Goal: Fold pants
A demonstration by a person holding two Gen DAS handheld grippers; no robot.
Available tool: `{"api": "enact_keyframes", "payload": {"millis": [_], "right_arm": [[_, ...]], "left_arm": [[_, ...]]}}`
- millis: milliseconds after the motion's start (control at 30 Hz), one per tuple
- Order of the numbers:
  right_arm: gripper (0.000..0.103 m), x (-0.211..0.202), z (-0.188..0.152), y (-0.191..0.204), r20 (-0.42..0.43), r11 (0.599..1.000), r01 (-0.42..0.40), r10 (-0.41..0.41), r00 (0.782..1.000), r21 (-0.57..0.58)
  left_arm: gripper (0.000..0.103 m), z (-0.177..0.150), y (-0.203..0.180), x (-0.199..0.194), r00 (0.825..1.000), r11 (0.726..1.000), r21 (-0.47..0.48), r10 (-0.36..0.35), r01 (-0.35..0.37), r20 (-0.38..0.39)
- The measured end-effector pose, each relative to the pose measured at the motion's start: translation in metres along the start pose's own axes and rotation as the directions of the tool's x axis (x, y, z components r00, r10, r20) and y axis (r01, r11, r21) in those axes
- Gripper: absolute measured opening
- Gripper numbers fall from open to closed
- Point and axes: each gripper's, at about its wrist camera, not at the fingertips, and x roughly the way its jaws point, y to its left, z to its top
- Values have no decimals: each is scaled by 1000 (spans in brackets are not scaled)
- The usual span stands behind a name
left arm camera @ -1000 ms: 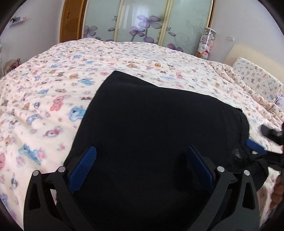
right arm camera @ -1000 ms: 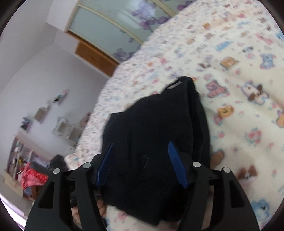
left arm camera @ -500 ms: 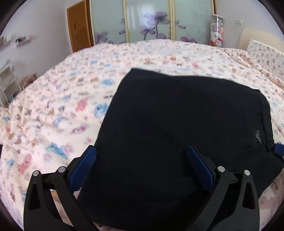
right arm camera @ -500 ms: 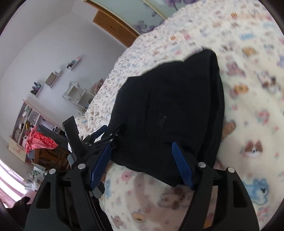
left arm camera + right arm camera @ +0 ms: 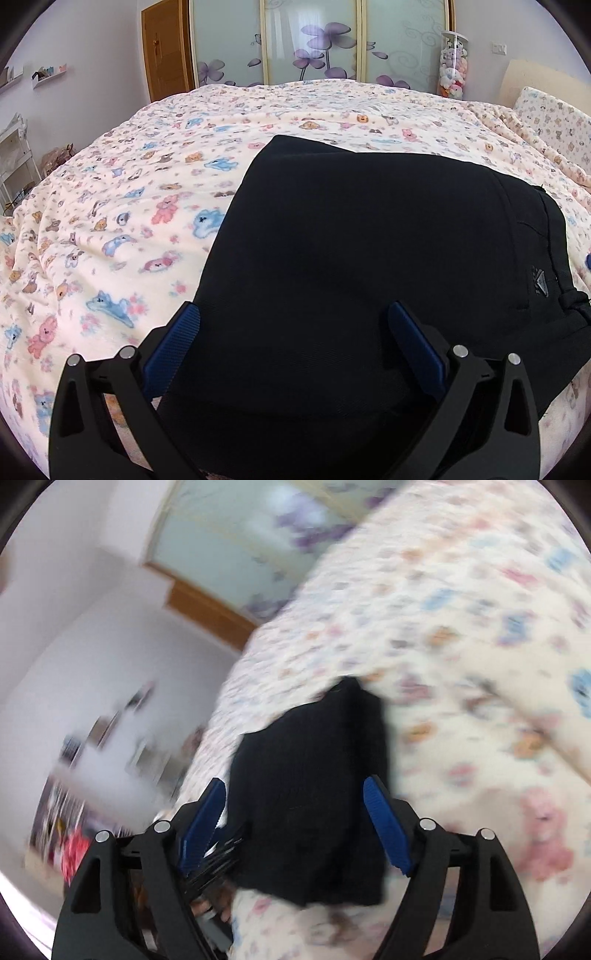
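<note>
The black pants [image 5: 369, 258] lie folded in a flat stack on the bed, a small grey logo near their right edge. My left gripper [image 5: 293, 314] hovers over the stack's near edge, open, its blue pads [image 5: 173, 350] wide apart and not pressing the cloth. In the blurred right wrist view the same pants [image 5: 314, 775] lie just beyond my right gripper [image 5: 294, 785]. Its jaws are opening; the cloth shows between the blue pads [image 5: 386, 827], which do not press it.
A cream blanket [image 5: 129, 221] printed with pastel animals covers the bed. Sliding wardrobe doors [image 5: 314, 40] with purple flowers and a wooden door stand behind it. A pillow [image 5: 554, 118] lies at the far right. A hand [image 5: 210, 904] shows at the bed's edge.
The left view has swung so the pants sit further right, and the right gripper has left it. The right gripper's jaws have widened, and its view has shifted and blurred.
</note>
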Motion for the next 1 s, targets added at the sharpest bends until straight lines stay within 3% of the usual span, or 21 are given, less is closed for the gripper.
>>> {"api": "enact_keyframes", "payload": {"millis": [67, 167, 300, 467, 733, 867, 1000], "right_arm": [[79, 10, -1, -14, -41, 998, 17, -14, 999, 61], [79, 22, -4, -15, -85, 998, 54, -50, 995, 43], [79, 35, -10, -10, -112, 999, 36, -32, 993, 34], [79, 45, -10, -14, -118, 992, 122, -118, 986, 25], [77, 58, -14, -4, -122, 994, 92, -98, 988, -59], [67, 63, -12, -13, -116, 992, 116, -121, 986, -47], [63, 64, -13, -19, -100, 994, 110, -113, 989, -27]], "left_arm": [[101, 0, 0, 0, 1000, 1000, 1, 1, -1, 0], [101, 0, 0, 0, 1000, 1000, 1, 1, -1, 0], [101, 0, 0, 0, 1000, 1000, 1, 1, -1, 0], [101, 0, 0, 0, 1000, 1000, 1, 1, -1, 0], [101, 0, -1, 0, 1000, 1000, 0, 1, -1, 0], [101, 0, -1, 0, 1000, 1000, 1, 0, 0, 0], [101, 0, 1, 0, 1000, 1000, 2, 1, -1, 0]]}}
